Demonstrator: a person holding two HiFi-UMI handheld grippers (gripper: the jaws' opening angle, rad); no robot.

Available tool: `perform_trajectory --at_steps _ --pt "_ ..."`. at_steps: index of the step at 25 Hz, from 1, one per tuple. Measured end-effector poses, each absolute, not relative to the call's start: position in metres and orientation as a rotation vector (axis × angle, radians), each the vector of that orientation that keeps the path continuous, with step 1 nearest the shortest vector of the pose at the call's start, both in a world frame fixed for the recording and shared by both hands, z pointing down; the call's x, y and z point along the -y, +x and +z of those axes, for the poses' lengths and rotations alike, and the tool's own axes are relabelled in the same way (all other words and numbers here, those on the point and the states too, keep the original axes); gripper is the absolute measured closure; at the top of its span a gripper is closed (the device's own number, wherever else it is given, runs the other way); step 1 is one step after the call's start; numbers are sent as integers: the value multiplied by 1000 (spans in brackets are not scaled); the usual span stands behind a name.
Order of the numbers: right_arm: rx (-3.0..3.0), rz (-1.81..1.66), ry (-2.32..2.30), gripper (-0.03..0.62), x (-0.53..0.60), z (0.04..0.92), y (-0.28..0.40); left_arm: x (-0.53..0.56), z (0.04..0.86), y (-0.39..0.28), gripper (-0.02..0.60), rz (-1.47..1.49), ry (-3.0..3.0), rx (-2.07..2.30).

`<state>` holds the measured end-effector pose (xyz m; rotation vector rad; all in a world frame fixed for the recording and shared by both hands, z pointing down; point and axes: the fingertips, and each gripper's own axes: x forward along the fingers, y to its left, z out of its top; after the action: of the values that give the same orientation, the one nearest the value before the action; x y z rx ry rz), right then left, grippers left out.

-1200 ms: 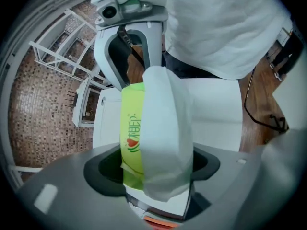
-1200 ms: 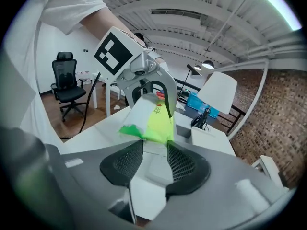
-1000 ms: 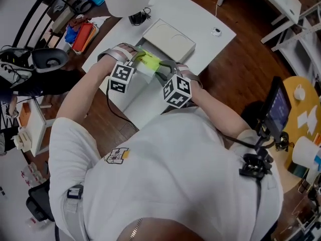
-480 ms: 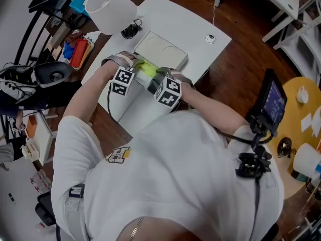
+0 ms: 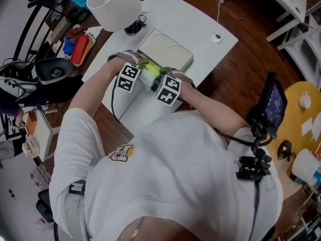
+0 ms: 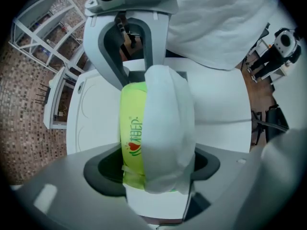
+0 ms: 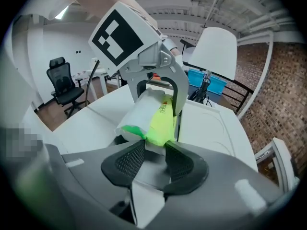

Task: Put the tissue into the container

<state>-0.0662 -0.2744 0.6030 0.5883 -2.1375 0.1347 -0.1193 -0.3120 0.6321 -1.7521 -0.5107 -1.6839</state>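
The tissue pack (image 5: 149,70) is held above the white worktop (image 5: 195,19), just beside the container (image 5: 168,48). It is clamped from 2 sides by the left gripper (image 6: 156,169) and the right gripper (image 7: 154,152), each closed on it.

Clad in a white short-sleeved T-shirt (image 5: 190,185), with a small yellow-and-dark print (image 5: 119,153) at centre left of the head view and a dark clip (image 5: 74,189) on the sleeve at lower left. Grey-bodied left gripper (image 6: 153,169) and right gripper (image 7: 154,159), both dark-jawed, each topped by a white cube (image 5: 129,78) of black square markers. Thin black cable (image 5: 111,104) off the left one.
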Motion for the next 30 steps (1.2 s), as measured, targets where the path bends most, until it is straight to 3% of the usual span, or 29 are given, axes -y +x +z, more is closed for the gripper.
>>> perform_trajectory --at_steps 16,30 --pt "1965 -52 556 441 277 616 -57 315 674 -112 236 -1749 -1697 613" --pt "1851 -186 449 493 276 642 -72 320 671 -116 204 -1753 -1726 496"
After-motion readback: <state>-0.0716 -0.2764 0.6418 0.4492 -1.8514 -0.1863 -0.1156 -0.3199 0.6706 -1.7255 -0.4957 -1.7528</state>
